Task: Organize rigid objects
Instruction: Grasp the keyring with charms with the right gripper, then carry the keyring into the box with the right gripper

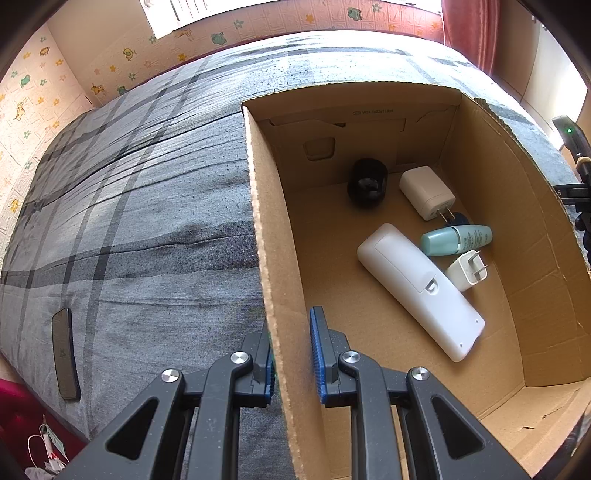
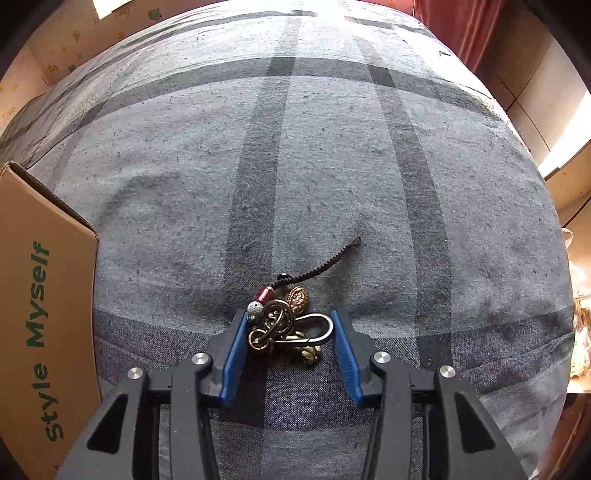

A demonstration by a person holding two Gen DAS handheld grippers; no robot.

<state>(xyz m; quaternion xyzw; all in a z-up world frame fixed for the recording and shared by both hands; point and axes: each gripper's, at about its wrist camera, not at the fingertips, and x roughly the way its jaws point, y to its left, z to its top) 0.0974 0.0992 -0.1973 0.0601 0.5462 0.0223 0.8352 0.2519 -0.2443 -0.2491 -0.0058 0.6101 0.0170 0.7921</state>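
Note:
An open cardboard box (image 1: 264,236) stands on the bed. In it lie a white remote (image 1: 417,288), a teal bottle (image 1: 456,240), a white charger (image 1: 426,192), a small white plug (image 1: 467,275) and a black round object (image 1: 367,182). My left gripper (image 1: 291,325) is shut on the box's left wall, one finger outside and one inside. In the right wrist view a keychain (image 2: 284,325) with beads, brass charms, a carabiner and a braided cord lies on the cover. My right gripper (image 2: 288,317) points down over it, both blue pads against its sides.
A grey plaid cover (image 2: 332,166) spreads over the whole bed. The box's printed side (image 2: 40,295) stands just left of the right gripper. A dark flat phone-like slab (image 1: 65,354) lies near the bed's left edge. Walls and a red curtain (image 1: 469,29) ring the bed.

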